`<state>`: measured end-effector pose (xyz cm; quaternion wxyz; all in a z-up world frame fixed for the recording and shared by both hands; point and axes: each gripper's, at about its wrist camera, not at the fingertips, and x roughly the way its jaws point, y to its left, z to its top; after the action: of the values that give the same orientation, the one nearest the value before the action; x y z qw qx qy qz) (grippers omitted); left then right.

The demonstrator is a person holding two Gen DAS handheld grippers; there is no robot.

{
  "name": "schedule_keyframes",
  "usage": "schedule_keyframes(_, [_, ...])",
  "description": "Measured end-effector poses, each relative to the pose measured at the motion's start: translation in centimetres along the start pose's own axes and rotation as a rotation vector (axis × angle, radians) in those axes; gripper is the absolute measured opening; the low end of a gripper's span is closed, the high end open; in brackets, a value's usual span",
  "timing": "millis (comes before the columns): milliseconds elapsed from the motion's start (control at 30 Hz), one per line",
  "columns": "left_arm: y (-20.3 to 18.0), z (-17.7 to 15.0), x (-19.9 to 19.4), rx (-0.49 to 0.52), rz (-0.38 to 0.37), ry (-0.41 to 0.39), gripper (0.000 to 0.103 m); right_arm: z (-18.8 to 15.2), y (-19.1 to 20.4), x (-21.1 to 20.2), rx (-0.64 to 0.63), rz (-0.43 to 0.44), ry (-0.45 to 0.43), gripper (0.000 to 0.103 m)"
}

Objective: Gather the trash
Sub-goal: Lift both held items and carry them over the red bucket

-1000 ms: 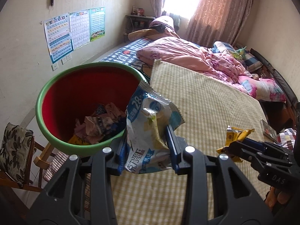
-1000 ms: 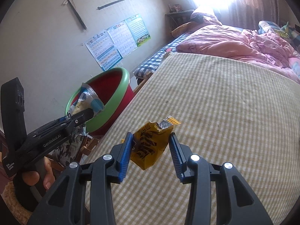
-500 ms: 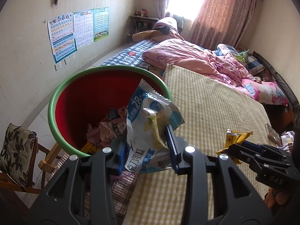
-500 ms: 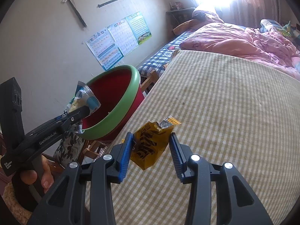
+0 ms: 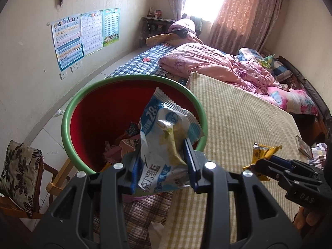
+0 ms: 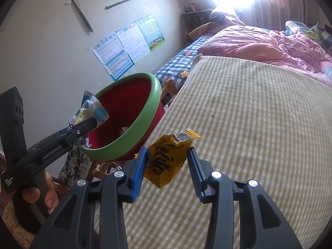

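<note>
Blue-and-white wrapper [image 5: 166, 143]: you hold it pinched between the blue pads of your left tool [image 5: 161, 166]; its upper part stands over the mouth of the bin, and its lower edge hides behind the pads.
Print on it: large figures and some characters show; the smaller print is too crumpled to read.
Yellow wrapper [image 6: 166, 159]: your right tool [image 6: 168, 166] is clamped on it; the left pad presses its edge, while the right pad's contact is hard to judge from the right wrist view. Its torn silver top sticks up above the bed.
Same wrapper from the left wrist view [image 5: 263, 153]: only its upper half shows; the rest is behind the tool's black fingers.
Bin [image 5: 87, 103]: green rim, red inside, just beside the bed's edge, with crumpled trash [image 5: 122, 145] at the bottom; what the pieces are cannot be told, and your left tool covers the near rim.
Bed [image 6: 259, 114]: the striped yellow mat lies under your right tool; a pink quilt [image 5: 217, 62] is heaped at the far end.
Your hands: the left hand [image 6: 39, 193] shows only fingers around the handle; the right is cut off at the frame's edge.
Window: glare washes it out.
</note>
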<state>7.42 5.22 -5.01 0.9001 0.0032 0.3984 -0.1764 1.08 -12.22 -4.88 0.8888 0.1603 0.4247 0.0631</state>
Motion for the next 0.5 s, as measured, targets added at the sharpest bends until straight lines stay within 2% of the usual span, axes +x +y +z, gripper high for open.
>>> schedule_keyframes(500, [0.9,0.8,0.6,0.027,-0.015,-0.005,0.035,0.9,1.2,0.6,0.015,-0.027,-0.029,0.040])
